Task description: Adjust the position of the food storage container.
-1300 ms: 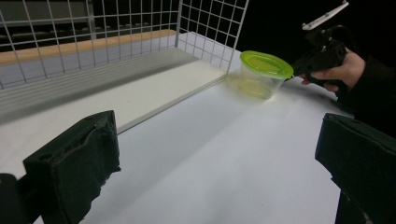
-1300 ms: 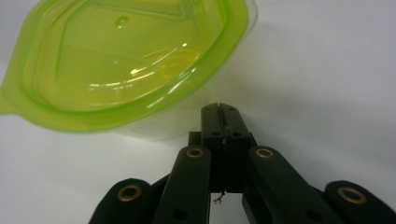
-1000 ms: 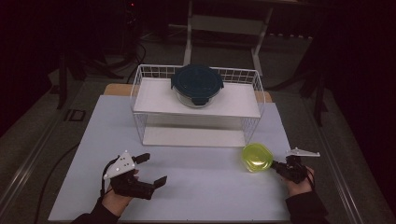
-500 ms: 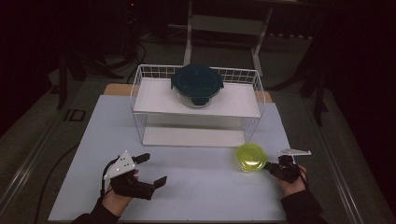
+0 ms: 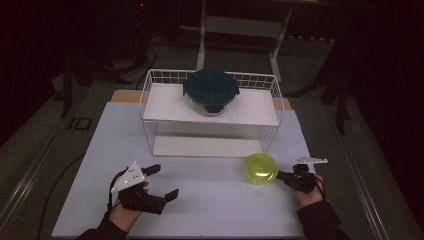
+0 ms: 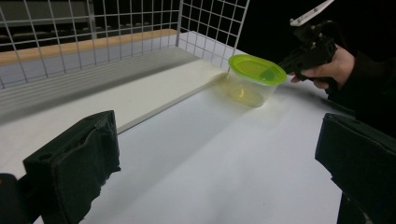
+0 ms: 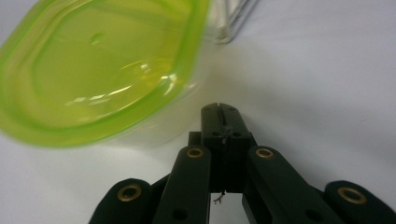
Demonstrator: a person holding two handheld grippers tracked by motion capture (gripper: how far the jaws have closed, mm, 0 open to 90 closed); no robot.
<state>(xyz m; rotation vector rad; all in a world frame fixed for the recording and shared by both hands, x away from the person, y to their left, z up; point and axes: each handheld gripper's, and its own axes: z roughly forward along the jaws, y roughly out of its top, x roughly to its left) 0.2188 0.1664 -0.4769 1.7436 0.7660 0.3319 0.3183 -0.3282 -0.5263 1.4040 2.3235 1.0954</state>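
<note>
One small clear container with a lime-green lid sits on the white table, just in front of the right front corner of a white wire rack. It is the only container of its kind. One right gripper, held in the person's right hand, lies low at the container's right side, its tip pointing at the container and just beside its wall; in the right gripper view the two black jaws are pressed together with nothing between them, and the tip sits close under the lid's rim (whether it actually touches the wall cannot be told). In the left gripper view the same gripper meets the container at lid height.

One left gripper rests well apart, near the table's front left, its jaws spread wide and empty. One round glass container with a dark teal lid stands on the rack's upper shelf; the lower shelf is a pale board.
</note>
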